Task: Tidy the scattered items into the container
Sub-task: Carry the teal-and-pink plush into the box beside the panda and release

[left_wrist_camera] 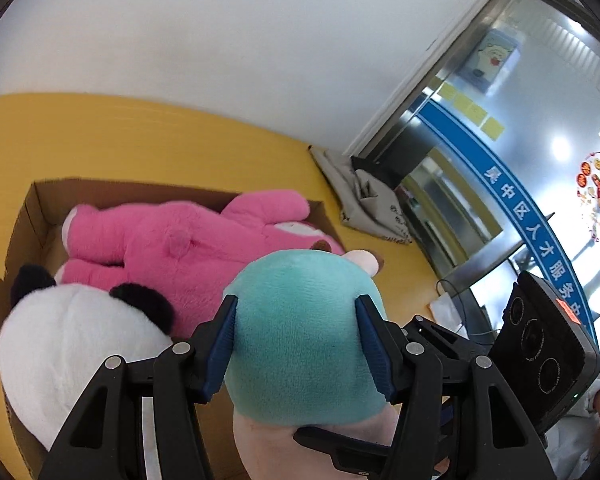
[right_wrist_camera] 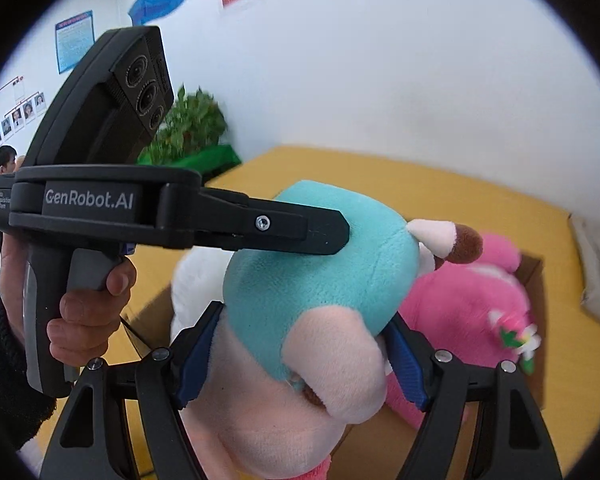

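Yellow tabletop [left_wrist_camera: 140,136] against a plain white wall [left_wrist_camera: 220,40], with a glass door [left_wrist_camera: 540,120] off to one side and a leafy plant [right_wrist_camera: 192,120] in the other view. Between the left gripper [left_wrist_camera: 296,340] jaws sits a round plush toy [left_wrist_camera: 300,332] with a fuzzy teal cap and soft peach skin, and those blue ribbed pads [left_wrist_camera: 224,344] are pressed into both sides of the teal head, so it's clamped on it. The right gripper [right_wrist_camera: 300,356] is squeezing the same toy lower down, pads tight on the peach cheek area. Just beyond the jaws is an open cardboard box [left_wrist_camera: 32,216] with a fluffy pink bear [left_wrist_camera: 188,236] lying face down inside, and a white panda [left_wrist_camera: 72,344] with black ears beside the left jaw. In the right view you can see the person's hand [right_wrist_camera: 88,308] wrapped round the left gripper's grey pistol handle, dark knit sleeve, gripper lying roughly level across the toy's top. A crumpled grey cloth [left_wrist_camera: 364,196] lies past the box.
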